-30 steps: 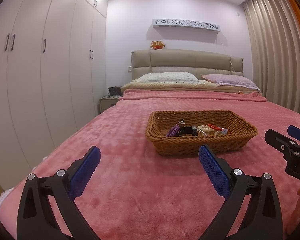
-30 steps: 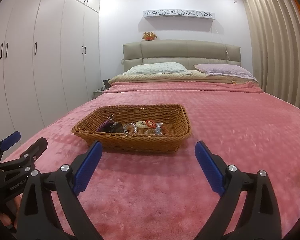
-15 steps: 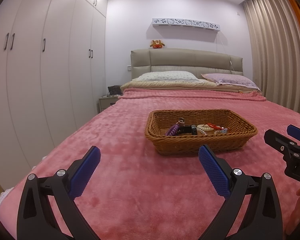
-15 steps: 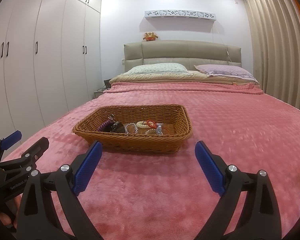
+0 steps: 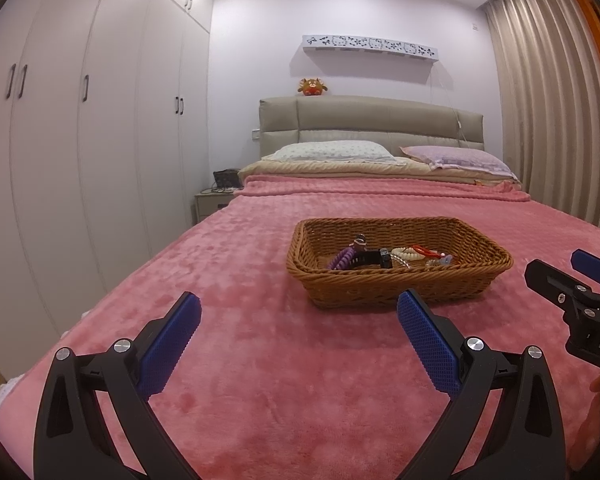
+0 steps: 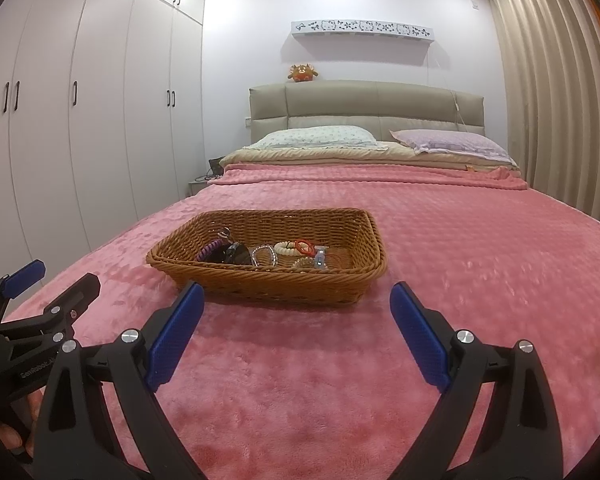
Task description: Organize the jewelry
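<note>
Both grippers are hovering low in the frame over the pink blanket [image 6: 460,248], each one spread wide and holding nothing: the left gripper [image 5: 299,330] and the right gripper [image 6: 297,322]. In the middle of the frame, the wicker basket [image 6: 284,284] is lying on the blanket with the jewelry [image 6: 266,254] inside (bracelets, a purple coil [image 5: 342,258]).
</note>
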Demonstrator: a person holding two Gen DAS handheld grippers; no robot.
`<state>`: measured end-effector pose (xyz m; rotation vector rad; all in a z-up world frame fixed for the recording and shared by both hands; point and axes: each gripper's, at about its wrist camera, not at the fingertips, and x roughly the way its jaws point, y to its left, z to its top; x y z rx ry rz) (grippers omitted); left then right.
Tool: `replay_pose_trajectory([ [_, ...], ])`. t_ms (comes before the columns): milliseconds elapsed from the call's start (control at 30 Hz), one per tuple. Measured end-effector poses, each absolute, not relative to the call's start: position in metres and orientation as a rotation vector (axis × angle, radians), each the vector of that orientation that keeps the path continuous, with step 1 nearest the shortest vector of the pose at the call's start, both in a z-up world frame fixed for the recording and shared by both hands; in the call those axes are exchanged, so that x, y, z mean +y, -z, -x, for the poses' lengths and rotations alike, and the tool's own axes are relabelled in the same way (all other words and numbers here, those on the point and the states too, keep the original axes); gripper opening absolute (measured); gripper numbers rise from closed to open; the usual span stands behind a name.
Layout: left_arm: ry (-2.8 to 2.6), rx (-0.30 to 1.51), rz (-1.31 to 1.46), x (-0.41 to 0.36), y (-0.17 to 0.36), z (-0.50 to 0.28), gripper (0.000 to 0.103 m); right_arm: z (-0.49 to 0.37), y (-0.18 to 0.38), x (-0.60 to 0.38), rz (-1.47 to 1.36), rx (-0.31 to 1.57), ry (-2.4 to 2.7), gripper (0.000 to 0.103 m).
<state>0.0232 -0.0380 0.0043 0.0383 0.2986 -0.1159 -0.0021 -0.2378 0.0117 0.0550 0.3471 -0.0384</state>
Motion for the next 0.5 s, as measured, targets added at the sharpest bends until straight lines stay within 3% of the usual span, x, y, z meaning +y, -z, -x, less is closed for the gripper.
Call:
replay_pose_trajectory([
  [500,0.11,0.295,-0.05,-0.0413,-0.007,-0.0193,0.096,0.0003,-0.011,-0.2378,-0.055,0.351,0.036,0.09],
])
